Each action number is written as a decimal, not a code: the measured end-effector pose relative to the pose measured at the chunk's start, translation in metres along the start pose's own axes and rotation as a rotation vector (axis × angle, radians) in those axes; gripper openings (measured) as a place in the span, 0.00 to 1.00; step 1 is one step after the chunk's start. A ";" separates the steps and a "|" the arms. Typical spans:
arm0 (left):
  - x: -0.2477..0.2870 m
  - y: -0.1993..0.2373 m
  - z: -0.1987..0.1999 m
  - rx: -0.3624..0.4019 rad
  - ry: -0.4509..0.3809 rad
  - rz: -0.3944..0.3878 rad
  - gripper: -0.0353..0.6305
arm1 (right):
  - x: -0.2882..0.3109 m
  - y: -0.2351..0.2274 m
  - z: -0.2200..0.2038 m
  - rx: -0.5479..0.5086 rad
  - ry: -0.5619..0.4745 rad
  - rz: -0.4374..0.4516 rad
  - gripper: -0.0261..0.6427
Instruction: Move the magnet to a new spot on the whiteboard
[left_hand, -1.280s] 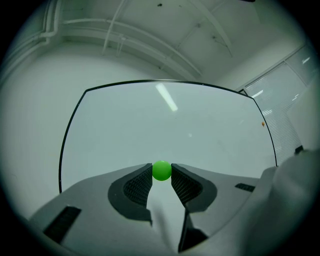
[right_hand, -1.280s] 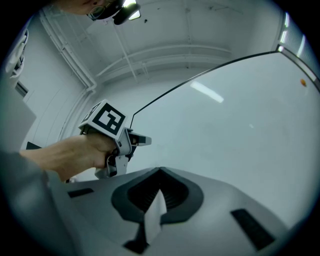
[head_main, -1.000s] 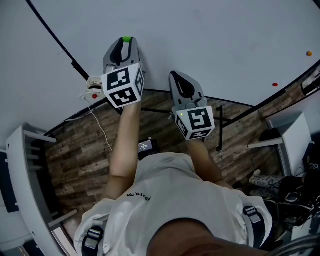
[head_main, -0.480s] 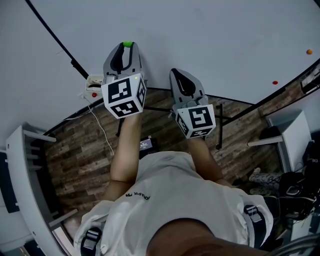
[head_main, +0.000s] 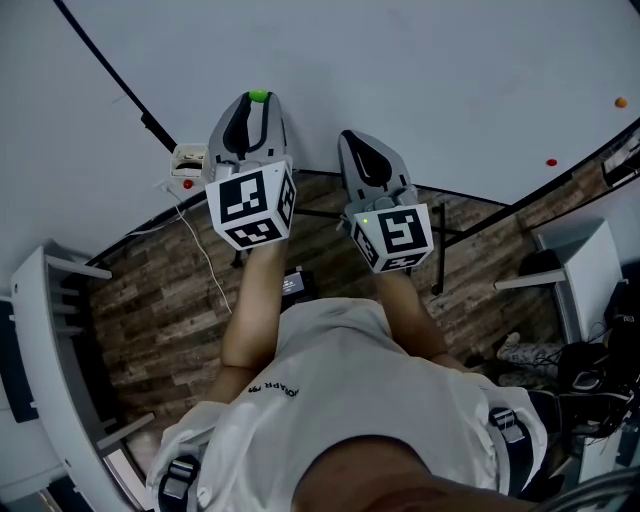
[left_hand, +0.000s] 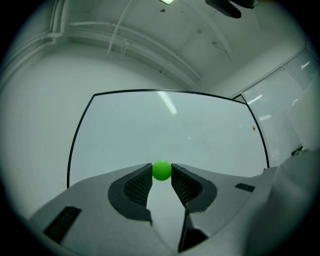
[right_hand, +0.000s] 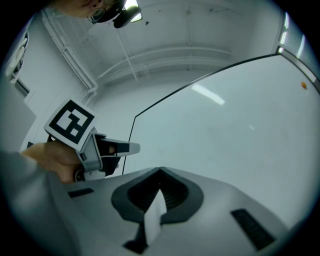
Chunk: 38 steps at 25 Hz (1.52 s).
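Green magnet (left_hand: 161, 170) clamped between tips of left gripper (head_main: 256, 104). Whiteboard (left_hand: 170, 130) faced straight ahead of jaws; contact of magnet with board possibly made, not clearly seen. Right gripper (right_hand: 160, 172) held just beside left, jaws closed together, nothing gripped.

The person wears a white short-sleeved T-shirt (head_main: 370, 400) with small dark lettering and black buckled straps (head_main: 182, 478). The left claw (head_main: 257, 104) and right claw (head_main: 356, 140) are grey, each bearing a black-and-white marker cube.
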<state>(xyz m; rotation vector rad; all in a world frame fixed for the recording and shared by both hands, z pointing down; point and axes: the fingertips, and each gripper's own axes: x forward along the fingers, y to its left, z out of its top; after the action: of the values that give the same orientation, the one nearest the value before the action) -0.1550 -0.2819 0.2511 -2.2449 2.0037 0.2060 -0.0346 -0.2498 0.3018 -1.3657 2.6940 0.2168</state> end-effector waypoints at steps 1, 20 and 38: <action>-0.001 0.000 -0.001 -0.010 -0.001 -0.003 0.23 | 0.000 0.000 0.000 0.001 -0.001 0.000 0.04; -0.019 -0.018 -0.023 -0.040 0.014 -0.022 0.23 | 0.003 -0.004 0.000 0.016 -0.009 -0.005 0.04; -0.038 -0.028 -0.033 -0.022 0.010 -0.020 0.23 | 0.003 -0.002 0.001 0.016 -0.013 0.002 0.04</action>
<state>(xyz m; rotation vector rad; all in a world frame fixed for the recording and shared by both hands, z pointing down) -0.1307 -0.2479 0.2908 -2.2821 1.9927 0.2165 -0.0354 -0.2533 0.3001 -1.3528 2.6807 0.2031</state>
